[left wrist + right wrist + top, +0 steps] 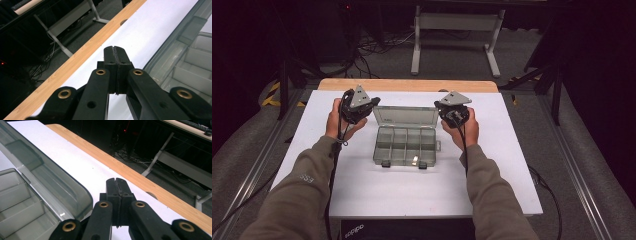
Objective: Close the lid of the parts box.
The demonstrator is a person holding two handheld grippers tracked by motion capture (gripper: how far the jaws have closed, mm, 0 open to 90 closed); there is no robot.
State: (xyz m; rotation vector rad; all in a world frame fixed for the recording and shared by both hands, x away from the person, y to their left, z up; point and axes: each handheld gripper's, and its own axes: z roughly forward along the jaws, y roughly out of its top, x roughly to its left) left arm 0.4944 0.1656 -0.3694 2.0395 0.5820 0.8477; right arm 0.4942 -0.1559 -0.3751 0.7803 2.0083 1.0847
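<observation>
Here the compartment box (406, 140) lies open, empty; both grippers' fingers (115, 53) clenched on nothing.

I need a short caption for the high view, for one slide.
Two hands hold the shut left gripper and right gripper beside an open, clear compartment box on a white table.

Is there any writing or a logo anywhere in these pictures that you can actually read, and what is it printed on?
"adidas", seen upside down in white, on the black thing at the near edge of the table.
"ESS", roughly, in pale letters on the person's left sleeve; too small to be sure of.
Nothing readable on the clear compartment box, its raised lid, or either hand-held gripper.
</observation>
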